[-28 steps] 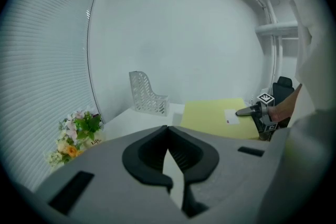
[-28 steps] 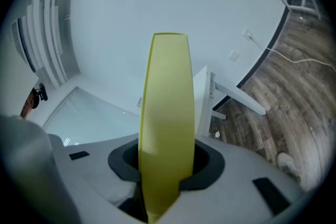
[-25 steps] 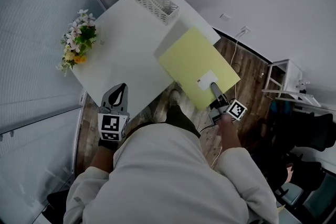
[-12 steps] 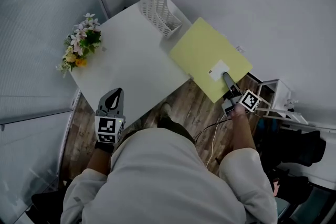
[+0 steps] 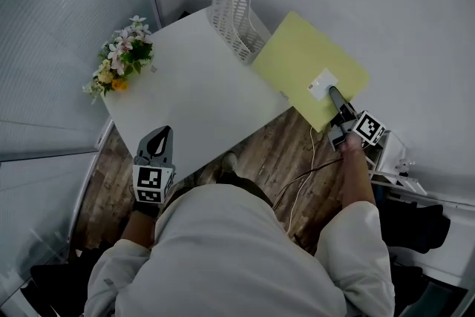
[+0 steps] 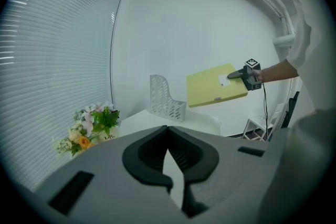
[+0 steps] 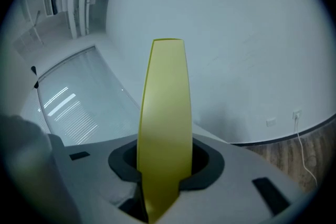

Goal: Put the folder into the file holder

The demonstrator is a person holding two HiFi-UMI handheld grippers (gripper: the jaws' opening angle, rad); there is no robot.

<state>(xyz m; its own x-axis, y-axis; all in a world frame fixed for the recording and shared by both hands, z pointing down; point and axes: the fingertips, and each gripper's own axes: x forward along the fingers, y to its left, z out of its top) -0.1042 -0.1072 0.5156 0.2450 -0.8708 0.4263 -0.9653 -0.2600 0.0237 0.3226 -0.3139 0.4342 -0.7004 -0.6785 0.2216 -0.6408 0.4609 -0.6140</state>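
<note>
My right gripper is shut on the near edge of a yellow folder, next to its white label. The folder hangs in the air off the table's right side, its far left corner close to the white mesh file holder. That holder stands upright at the far edge of the white table. In the right gripper view the folder rises edge-on between the jaws of that gripper. My left gripper is shut and holds nothing, near the table's front edge. In the left gripper view the folder hangs beside the holder.
A flower bunch sits at the table's left corner. A small white rack stands on the wood floor at right, with a cable trailing near it. A white wall runs behind the table, blinds to the left.
The right gripper has carried the folder up and to the right, away from the table's edge and level with the file holder. The left gripper has stayed by the front edge.
</note>
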